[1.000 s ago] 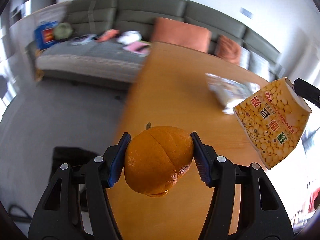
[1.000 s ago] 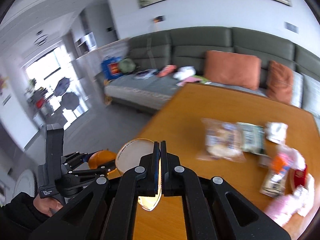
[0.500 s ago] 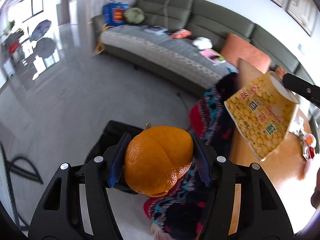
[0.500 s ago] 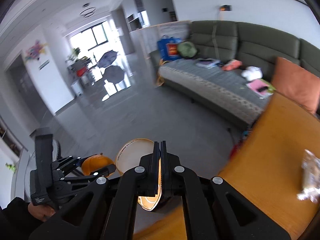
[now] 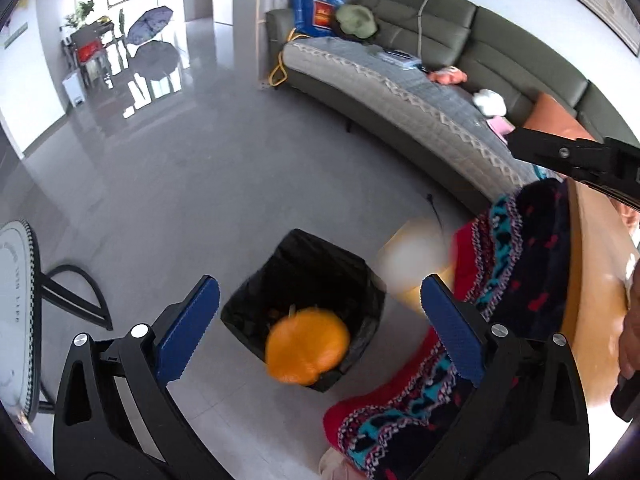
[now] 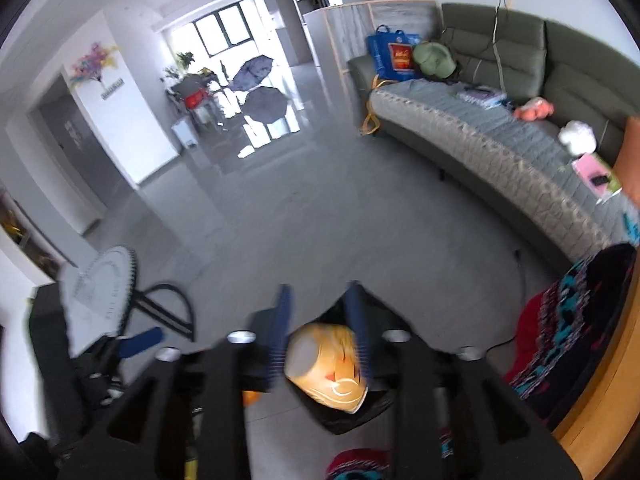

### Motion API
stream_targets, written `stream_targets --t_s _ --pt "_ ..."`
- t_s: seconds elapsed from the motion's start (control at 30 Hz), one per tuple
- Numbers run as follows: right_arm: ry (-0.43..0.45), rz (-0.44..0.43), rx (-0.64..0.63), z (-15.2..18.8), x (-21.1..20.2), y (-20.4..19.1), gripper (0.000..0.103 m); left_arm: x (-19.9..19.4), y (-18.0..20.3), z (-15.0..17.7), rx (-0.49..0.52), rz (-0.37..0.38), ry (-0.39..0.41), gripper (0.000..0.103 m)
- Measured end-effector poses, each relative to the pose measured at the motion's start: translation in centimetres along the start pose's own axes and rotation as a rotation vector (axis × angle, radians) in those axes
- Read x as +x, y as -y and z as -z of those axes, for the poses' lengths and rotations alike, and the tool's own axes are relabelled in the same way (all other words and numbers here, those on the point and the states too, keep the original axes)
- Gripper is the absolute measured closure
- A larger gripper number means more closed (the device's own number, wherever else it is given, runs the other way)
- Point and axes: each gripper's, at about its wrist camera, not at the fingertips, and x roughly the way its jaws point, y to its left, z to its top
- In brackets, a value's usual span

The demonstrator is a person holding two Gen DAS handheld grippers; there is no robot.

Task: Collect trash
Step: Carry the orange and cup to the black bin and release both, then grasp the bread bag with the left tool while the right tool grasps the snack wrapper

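Dropping both items at once: the bin (image 5: 304,304), black-lined, sits on the floor directly below and ahead of both claws, so the key relation is plain vertical alignment over its mouth.

Left claw (image 5: 316,320): jaws opening, now spread wide, nothing touching the pads. The orange peel (image 5: 306,346) is free between and below them, blurred, over the near rim of the bin. It looks on line for the opening, though close to the near edge.

Right claw (image 6: 320,336): jaws opening, partway. The yellow paper cup (image 6: 326,368) sits between the fingers, blurred and tilted with its long axis roughly toward the camera; I cannot tell whether a pad touches it. In the left view the same cup shows as a pale blur beside the bin's far right corner, so the right claw is the less centred of the two. Bin lies below it, slightly toward the left claw.

Versus a second ago: both claws were over the worktop (image 5: 592,264), left clamped on the peel, right pinched shut on the cup rim. Now both hang over the floor bin, worktop edge and patterned cloth (image 5: 516,264) off to the right.
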Motion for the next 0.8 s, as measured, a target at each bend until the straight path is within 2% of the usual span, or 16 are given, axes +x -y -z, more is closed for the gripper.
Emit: stream_targets --t_s 0.2,0.37,0.6,0.8 --pt "0.008 0.020 -0.003 0.6 -0.8 0.8 0.066 -0.2 0.1 -0.3 -0.005 -0.006 0.014 0.006" --pt "0.032 0.040 0.021 1.1 -2.8 2.4 0.062 -0.7 1.2 0.0 0.015 0.020 0.019 0.006" --pt "0.086 0.087 0.077 2.7 -7.7 4.9 0.057 -3.7 5.3 0.5 0.116 0.062 0.065 0.006" --pt "0.138 0.147 0.132 4.9 -12.7 8.1 0.052 -6.0 10.8 1.1 0.226 0.111 0.110 0.006"
